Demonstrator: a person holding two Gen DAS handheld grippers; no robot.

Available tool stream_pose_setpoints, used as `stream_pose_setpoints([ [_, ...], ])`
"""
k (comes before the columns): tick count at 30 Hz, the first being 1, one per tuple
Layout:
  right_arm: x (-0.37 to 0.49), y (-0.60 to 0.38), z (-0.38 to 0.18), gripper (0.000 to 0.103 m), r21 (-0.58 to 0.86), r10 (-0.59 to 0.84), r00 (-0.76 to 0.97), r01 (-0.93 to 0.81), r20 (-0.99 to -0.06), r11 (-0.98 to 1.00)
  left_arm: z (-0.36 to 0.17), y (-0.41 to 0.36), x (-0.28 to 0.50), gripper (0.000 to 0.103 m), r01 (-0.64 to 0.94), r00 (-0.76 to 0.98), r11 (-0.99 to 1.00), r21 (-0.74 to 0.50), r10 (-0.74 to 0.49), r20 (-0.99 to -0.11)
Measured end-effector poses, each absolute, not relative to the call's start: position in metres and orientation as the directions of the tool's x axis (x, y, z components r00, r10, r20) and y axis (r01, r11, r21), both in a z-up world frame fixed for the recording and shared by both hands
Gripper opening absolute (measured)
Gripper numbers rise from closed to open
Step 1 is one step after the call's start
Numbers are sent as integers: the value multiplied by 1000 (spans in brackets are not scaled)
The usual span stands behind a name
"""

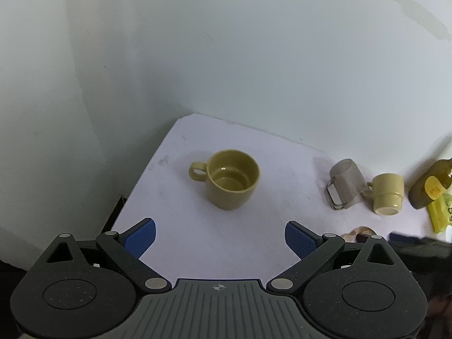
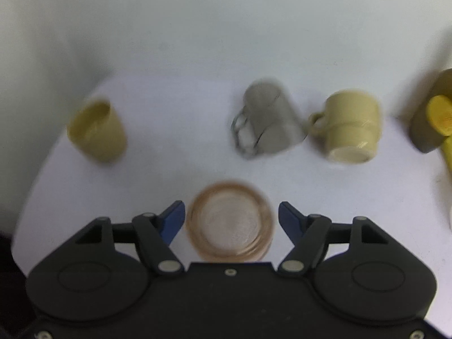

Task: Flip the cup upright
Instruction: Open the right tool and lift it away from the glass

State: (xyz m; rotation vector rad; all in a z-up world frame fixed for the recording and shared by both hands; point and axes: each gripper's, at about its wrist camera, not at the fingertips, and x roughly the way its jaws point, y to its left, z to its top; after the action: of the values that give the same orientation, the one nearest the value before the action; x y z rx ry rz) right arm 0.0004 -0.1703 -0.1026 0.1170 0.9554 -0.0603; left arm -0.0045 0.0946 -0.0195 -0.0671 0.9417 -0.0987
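An olive mug (image 1: pixel 231 179) stands upright on the white table, handle to the left; it also shows in the right wrist view (image 2: pixel 97 130). My left gripper (image 1: pixel 220 238) is open and empty, a little short of it. A clear grey glass mug (image 2: pixel 267 118) and a pale yellow mug (image 2: pixel 350 125) stand upside down; both also show in the left wrist view, the glass mug (image 1: pixel 346 183) and the yellow mug (image 1: pixel 387 193). A pinkish glass cup (image 2: pixel 230 221) sits upside down between the open fingers of my right gripper (image 2: pixel 231 220), which do not touch it.
A dark olive bottle (image 1: pixel 432 183) with a yellow label and a yellow packet (image 1: pixel 440 214) stand at the table's right side. White walls close the corner behind the table (image 1: pixel 254 234). The table's left edge runs close to the olive mug.
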Motion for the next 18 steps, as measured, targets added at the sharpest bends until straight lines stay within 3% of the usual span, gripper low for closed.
stream_pose_setpoints([
  [3, -10, -183, -73, 94, 111, 8, 618, 130, -786, 985, -14, 81, -7, 99, 63, 569, 992, -111, -127, -813],
  [4, -15, -188, -61, 103, 119, 8, 623, 137, -783, 983, -9, 72, -11, 99, 68, 564, 992, -105, -125, -816],
  [10, -34, -194, -30, 103, 59, -43, 580, 156, -814, 986, -3, 37, -19, 101, 70, 563, 994, -87, -112, -819],
  [18, -36, -204, -22, 103, 35, 1, 447, 67, -894, 997, 4, 10, -33, 102, 33, 556, 999, -29, -42, -830],
])
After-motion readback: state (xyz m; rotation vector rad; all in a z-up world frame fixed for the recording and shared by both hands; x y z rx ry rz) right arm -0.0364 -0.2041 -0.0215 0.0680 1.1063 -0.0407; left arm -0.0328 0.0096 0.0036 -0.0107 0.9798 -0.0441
